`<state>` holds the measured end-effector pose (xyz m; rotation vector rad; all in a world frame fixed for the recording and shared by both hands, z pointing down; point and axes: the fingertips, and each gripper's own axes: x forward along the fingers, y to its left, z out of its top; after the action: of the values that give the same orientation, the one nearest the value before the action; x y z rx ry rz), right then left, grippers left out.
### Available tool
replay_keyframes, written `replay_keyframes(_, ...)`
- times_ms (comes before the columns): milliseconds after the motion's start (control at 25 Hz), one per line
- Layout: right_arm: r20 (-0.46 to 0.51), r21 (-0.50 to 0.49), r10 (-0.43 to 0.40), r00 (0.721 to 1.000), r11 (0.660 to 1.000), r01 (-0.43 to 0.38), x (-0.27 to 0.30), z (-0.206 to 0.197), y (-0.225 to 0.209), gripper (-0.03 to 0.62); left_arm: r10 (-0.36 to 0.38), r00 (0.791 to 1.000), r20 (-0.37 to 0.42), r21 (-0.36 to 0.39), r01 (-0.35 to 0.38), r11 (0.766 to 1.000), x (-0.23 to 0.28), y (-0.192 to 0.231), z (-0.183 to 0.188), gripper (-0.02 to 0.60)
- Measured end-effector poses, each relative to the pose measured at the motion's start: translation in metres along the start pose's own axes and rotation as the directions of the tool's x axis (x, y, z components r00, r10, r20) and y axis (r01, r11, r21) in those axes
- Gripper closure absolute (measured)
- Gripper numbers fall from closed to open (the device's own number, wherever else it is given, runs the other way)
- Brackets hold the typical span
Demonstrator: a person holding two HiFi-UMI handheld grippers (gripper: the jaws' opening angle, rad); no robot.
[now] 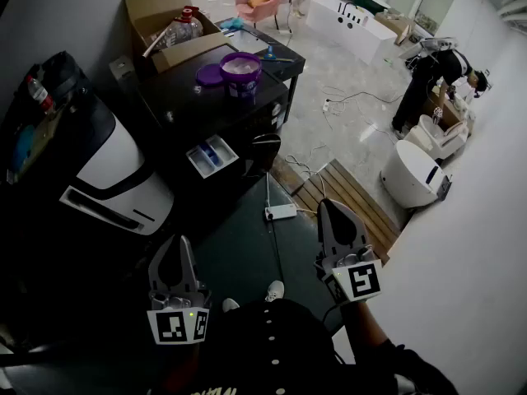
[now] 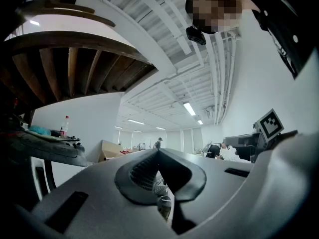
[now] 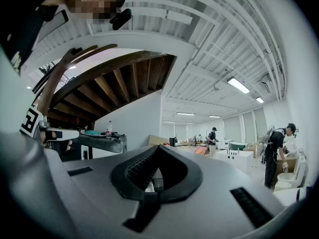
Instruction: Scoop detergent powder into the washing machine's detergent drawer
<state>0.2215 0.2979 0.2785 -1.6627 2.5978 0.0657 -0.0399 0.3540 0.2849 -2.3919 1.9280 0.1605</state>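
A purple tub (image 1: 241, 72) of white detergent powder stands open on top of the black washing machine (image 1: 181, 109), with its purple lid (image 1: 208, 75) lying beside it. The white and blue detergent drawer (image 1: 212, 155) is pulled out of the machine's front. Both grippers hang low near my body, well short of the machine. My left gripper (image 1: 175, 247) (image 2: 158, 152) is shut with nothing between its jaws. My right gripper (image 1: 330, 207) (image 3: 158, 148) is shut and empty too, and it points toward the drawer side.
A cardboard box (image 1: 156, 15) holding bottles stands behind the machine. A white and black appliance (image 1: 111, 171) is at the left. On the floor lie a power strip (image 1: 281, 212), cables and a wooden pallet (image 1: 350, 192). A person (image 1: 436, 72) bends over white machines (image 1: 416, 175) at the right.
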Motion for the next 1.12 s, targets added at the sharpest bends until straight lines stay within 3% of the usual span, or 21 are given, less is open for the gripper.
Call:
replay_keyframes(800,0.039,0.049,0.019,0.999,0.999,-0.021,-0.002,-0.001,-0.017,0.562,0.013,0.999,-0.032,0.011,-0.012,1.000,0.009,-0.018,-0.006,0.568)
replay_keyframes(880,0.035,0.047,0.018,0.999,0.999,-0.020,-0.001,-0.004,-0.026,0.397,0.017,0.999,-0.034,0.024,-0.016,1.000,0.014,-0.023,-0.009,0.568)
replay_keyframes(1120,0.011,0.061,0.054,0.998,0.997,-0.055,-0.001,-0.016,-0.046,0.447,0.081,0.996,-0.031,0.056,-0.079,0.995,0.022,-0.025,-0.005,0.568)
